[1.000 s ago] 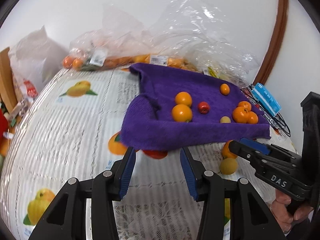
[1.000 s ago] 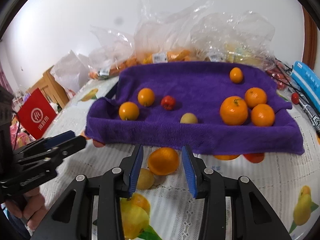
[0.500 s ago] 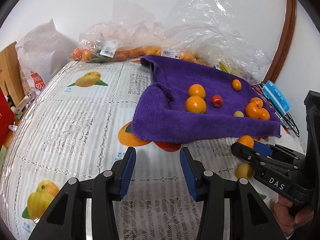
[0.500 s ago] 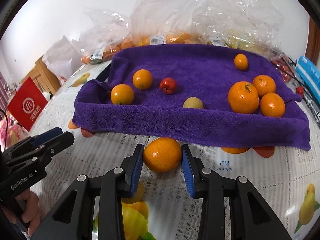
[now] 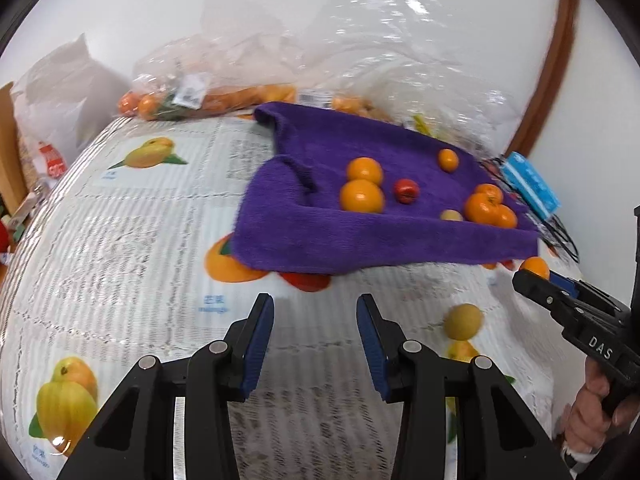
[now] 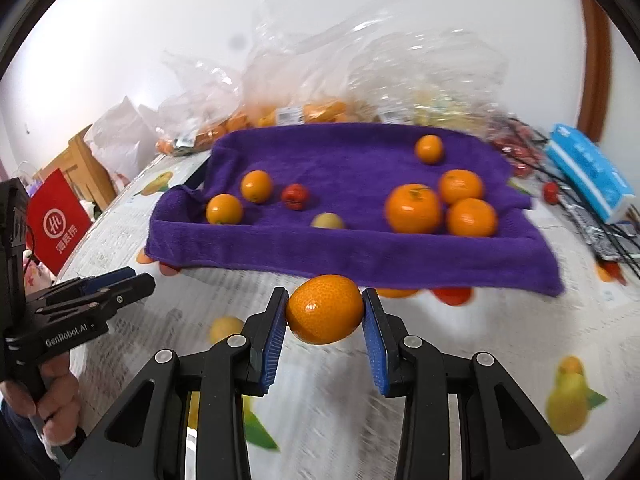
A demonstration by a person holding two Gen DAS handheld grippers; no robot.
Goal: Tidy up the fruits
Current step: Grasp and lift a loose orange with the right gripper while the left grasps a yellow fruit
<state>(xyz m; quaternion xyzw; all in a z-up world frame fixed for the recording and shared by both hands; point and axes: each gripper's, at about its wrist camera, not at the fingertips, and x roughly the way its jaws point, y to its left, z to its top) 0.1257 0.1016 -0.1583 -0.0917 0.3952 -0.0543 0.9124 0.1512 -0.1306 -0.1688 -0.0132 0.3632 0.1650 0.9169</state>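
My right gripper point(image 6: 324, 320) is shut on an orange mandarin point(image 6: 325, 309) and holds it above the table, just in front of the purple towel point(image 6: 352, 248). The towel carries several oranges, a small red fruit point(image 6: 295, 197) and a pale yellow fruit point(image 6: 327, 222). A small yellow fruit point(image 6: 226, 329) lies on the tablecloth left of the right gripper; it also shows in the left wrist view point(image 5: 464, 321). My left gripper point(image 5: 316, 344) is open and empty over the tablecloth, in front of the towel point(image 5: 360, 248). The right gripper point(image 5: 536, 276) shows there holding the mandarin point(image 5: 534, 267).
Clear plastic bags of fruit point(image 6: 320, 112) lie behind the towel against the wall. A blue box point(image 6: 588, 172) and black cables point(image 6: 592, 232) sit at the right edge. A red sign point(image 6: 56, 220) and wooden furniture stand at the left. The tablecloth point(image 5: 120, 240) has printed fruit pictures.
My right gripper has closed on the mandarin and lifted it off the tablecloth. My left gripper has drawn back from the towel, staying open.
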